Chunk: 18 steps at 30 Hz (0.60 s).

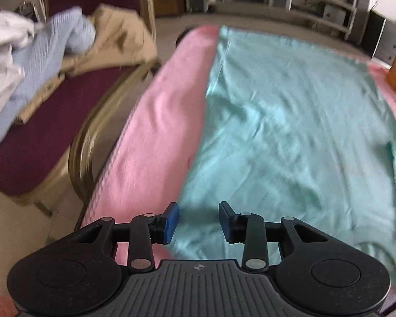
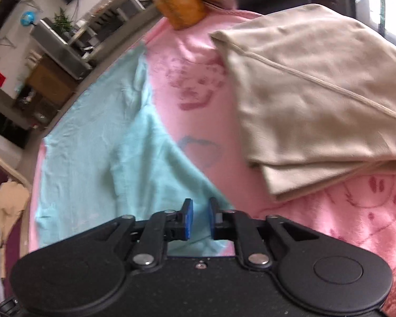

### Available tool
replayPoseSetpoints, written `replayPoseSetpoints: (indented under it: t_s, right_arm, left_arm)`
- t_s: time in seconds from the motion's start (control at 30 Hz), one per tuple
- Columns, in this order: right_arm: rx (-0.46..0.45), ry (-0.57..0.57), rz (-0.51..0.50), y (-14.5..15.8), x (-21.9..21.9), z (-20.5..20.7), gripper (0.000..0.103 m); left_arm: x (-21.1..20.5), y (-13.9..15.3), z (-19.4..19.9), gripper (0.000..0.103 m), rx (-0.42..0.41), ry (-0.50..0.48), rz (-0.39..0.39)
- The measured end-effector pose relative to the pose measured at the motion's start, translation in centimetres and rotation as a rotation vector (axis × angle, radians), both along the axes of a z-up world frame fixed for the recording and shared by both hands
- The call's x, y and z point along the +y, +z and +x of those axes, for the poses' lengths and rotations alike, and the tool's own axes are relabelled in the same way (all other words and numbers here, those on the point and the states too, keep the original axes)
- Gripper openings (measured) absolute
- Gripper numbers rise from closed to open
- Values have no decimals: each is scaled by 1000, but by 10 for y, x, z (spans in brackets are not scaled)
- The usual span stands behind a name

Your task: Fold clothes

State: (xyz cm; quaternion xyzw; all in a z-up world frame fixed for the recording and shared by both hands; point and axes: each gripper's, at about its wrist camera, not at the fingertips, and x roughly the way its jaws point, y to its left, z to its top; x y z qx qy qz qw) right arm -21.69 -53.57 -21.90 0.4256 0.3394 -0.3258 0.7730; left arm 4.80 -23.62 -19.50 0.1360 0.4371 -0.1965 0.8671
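1. Pink blanket (image 1: pixel 150 137) spread over the work surface, printed with smiley faces and a heart, serving as a soft, flat base for folding.
2. Teal garment (image 1: pixel 290 121) laid out flat and lengthwise on it, near edge under both tools, probably spread ready for a fold.
3. Left gripper (image 1: pixel 198 220) hovering over the garment's near left edge, jaws parted, nothing between the blue pads; released.
4. Right gripper (image 2: pixel 200 218) over the garment's near right corner, jaws narrowed to a slim gap; cloth visible through the gap, but pinched or merely behind cannot be told.
5. Beige folded garment (image 2: pixel 316 100) set to the right on the blanket, apparently finished and kept clear.
6. Chair (image 1: pixel 52 132) beside the surface, heaped with white, light-blue and tan clothes, likely awaiting folding.
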Motion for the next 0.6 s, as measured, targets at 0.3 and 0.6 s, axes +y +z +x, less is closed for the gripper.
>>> replayPoseSetpoints:
  t_s: [0.3, 0.6]
  right_arm:
    - [82, 12, -48, 14, 19, -23, 11]
    - [77, 113, -28, 6, 24, -8, 0]
  left_arm:
    - [8, 8, -33, 37, -48, -89, 48]
    - [1, 8, -47, 40, -38, -176, 21]
